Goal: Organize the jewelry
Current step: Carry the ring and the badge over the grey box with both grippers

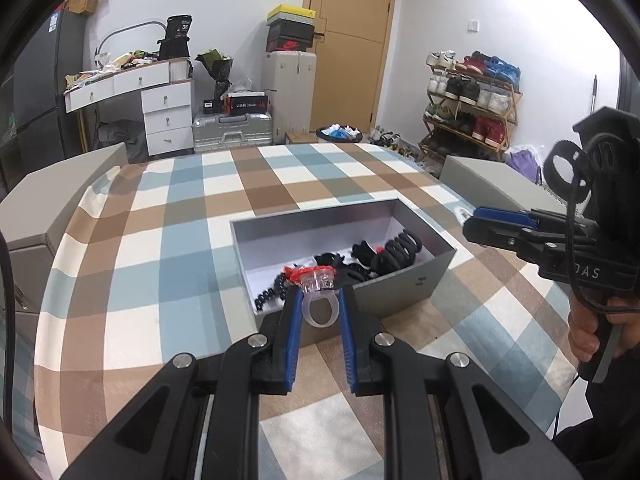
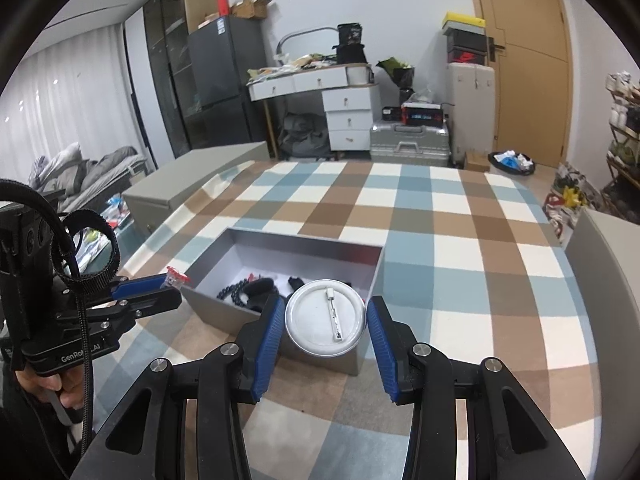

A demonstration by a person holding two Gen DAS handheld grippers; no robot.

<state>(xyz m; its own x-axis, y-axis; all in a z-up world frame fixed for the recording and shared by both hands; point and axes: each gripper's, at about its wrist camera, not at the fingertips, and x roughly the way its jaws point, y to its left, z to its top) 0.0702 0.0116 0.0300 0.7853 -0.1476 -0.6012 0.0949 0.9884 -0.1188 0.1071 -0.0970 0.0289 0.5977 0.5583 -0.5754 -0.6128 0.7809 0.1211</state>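
Above the checked blue, brown and white counter [image 1: 168,216], the left gripper [image 1: 318,300] has its fingers clamped on a clear plastic ring with a red top [image 1: 316,292], just over the open grey box [image 1: 404,288] of black hair ties [image 1: 396,254]. Beside it, the right gripper [image 2: 326,322] pinches a round white pin badge [image 2: 326,322] above that box.

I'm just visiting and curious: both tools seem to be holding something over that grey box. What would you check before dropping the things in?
1. Left hand-held gripper grips the clear ring: ok.
2. Right hand-held gripper grips the round badge by its edges: ok.
3. Box open, no lid: ok.
4. Free room on the box floor: ok, the far part is bare.
5. Ring over the box opening: cannot tell, it looks near the front wall.
6. Grippers clear of each other: ok.
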